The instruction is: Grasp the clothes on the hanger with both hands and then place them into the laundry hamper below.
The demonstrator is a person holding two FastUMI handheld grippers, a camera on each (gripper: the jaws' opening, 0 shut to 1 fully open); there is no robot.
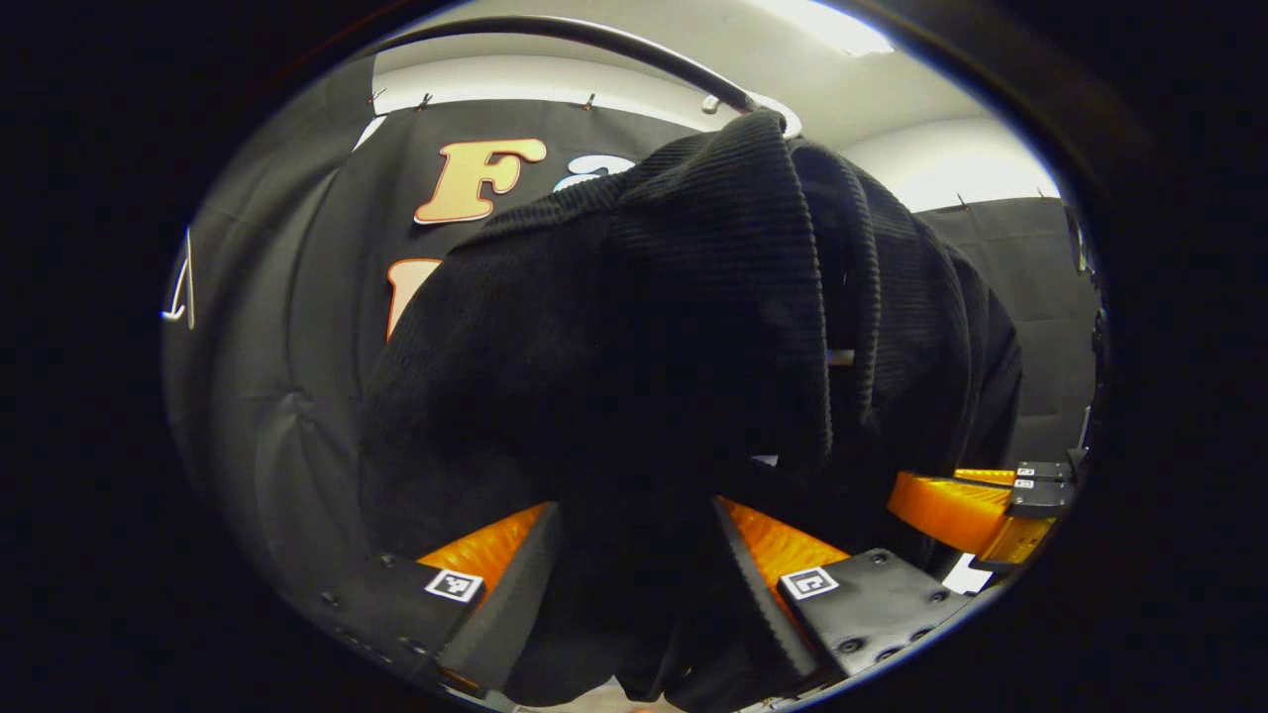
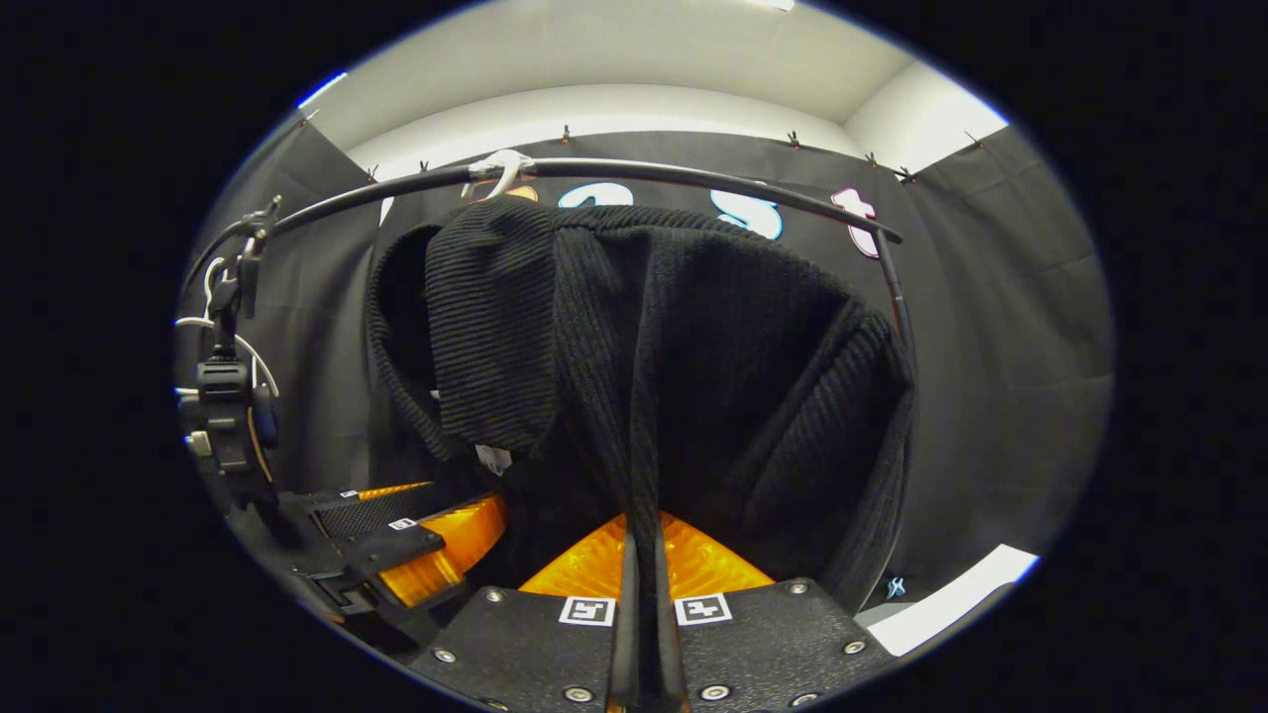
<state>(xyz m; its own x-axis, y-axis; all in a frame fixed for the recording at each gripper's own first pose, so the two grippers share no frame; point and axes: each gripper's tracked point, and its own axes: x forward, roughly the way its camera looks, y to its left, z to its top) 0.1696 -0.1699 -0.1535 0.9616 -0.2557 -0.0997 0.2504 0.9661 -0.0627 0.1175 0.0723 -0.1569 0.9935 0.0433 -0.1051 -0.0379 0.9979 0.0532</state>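
My right tongs (image 2: pixel 642 555) pinch a fold of the sweater (image 2: pixel 693 337), left tongs (image 1: pixel 634 555) spread around its hem; soft, limp knit, so I'd grip thick bunched folds.

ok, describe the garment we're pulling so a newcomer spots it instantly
Find the curved black clothes rail in front of the black cloth wall. Hanging from it by a white hanger hook is the black ribbed knit sweater, the only garment there, with both orange-fingered grippers at its lower folds.
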